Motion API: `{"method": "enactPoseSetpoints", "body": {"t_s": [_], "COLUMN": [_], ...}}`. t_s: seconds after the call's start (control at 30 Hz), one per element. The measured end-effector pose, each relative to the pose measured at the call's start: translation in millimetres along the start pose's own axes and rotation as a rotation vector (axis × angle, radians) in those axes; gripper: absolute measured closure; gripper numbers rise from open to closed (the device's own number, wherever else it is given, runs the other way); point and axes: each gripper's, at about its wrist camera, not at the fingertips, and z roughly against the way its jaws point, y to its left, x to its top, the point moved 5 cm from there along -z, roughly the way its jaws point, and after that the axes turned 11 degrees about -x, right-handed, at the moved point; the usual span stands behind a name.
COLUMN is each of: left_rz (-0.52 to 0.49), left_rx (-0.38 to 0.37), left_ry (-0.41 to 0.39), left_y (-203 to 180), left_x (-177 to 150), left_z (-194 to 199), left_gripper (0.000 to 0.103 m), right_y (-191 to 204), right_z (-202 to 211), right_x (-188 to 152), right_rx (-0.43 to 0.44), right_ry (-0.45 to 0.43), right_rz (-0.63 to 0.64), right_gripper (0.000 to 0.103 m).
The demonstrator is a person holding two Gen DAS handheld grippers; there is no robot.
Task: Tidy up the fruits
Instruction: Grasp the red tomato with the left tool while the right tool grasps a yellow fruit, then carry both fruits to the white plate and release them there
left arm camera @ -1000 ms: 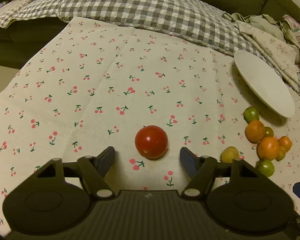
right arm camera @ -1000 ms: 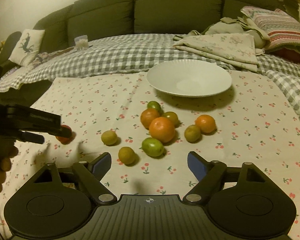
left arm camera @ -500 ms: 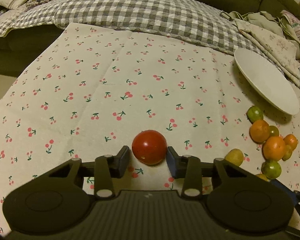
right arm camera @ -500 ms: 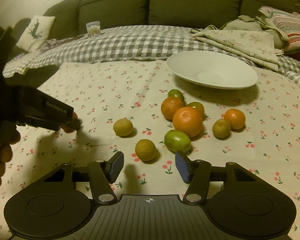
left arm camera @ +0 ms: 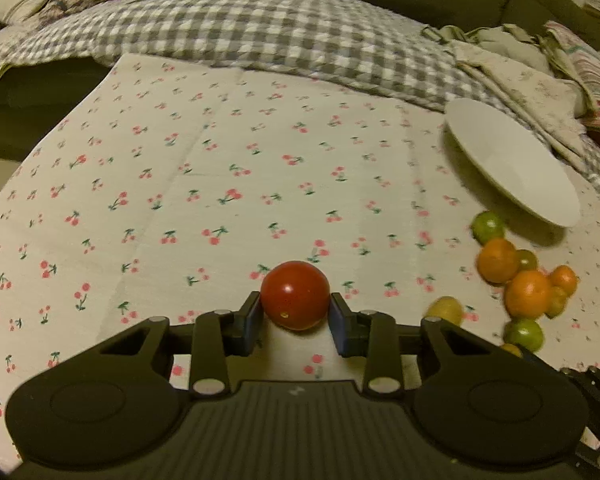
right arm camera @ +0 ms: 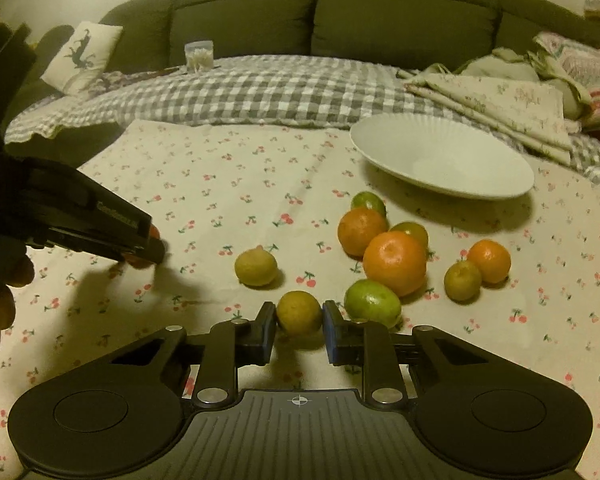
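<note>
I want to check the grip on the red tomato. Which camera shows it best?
The left wrist view: the tomato sits whole between the left gripper pads. The right wrist view shows only a sliver behind that gripper.

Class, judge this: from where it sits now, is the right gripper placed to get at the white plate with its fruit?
Probably yes. The right gripper is shut on a yellow-green citrus; the white plate lies ahead, empty, with only the fruit cluster low between them.

Red tomato (left arm camera: 295, 295); cream tablecloth (left arm camera: 220, 168) with red cherry print; white plate (right arm camera: 440, 160); grey-white checked blanket (right arm camera: 260, 92); olive-green sofa (right arm camera: 320, 16); orange mandarins (right arm camera: 395, 263); green lime (right arm camera: 373, 304); yellow citrus (right arm camera: 299, 313); black grippers, blue-padded fingers (right arm camera: 329, 332).
</note>
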Motion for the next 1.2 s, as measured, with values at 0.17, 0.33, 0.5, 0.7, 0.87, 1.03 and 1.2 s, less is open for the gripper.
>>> {"method": "enactPoseSetpoints", "body": {"t_s": [0.17, 0.33, 0.5, 0.7, 0.87, 1.03, 1.2], "left_rz": [-0.021, -0.046, -0.091, -0.137, -0.187, -0.221, -0.285], "left_rx": [-0.027, -0.038, -0.028, -0.037, -0.052, -0.056, -0.051], "left_ry": [-0.005, -0.019, -0.032, -0.05, -0.055, -0.07, -0.092], "left_y": [-10, -20, -32, -52, -75, -92, -107], "left_x": [1, 3, 6, 14, 16, 22, 32], "left_z": [5, 11, 14, 19, 14, 7, -6], "left_gripper": [0.07, 0.07, 0.07, 0.07, 0.069, 0.069, 0.069], "right_y": [-2, -11, -29, -48, -73, -98, -123], "right_z": [6, 14, 16, 24, 23, 24, 13], "right_x": [4, 11, 19, 34, 47, 64, 78], "right_rx": [0.014, 0.026, 0.016, -0.009, -0.021, -0.028, -0.04], "right_ry": [0.014, 0.029, 0.055, 0.059, 0.07, 0.059, 0.056], "right_rz": [-0.024, -0.057, -0.1, -0.08, -0.087, -0.083, -0.095], "right_gripper": [0.08, 0.08, 0.08, 0.08, 0.08, 0.08, 0.08]}}
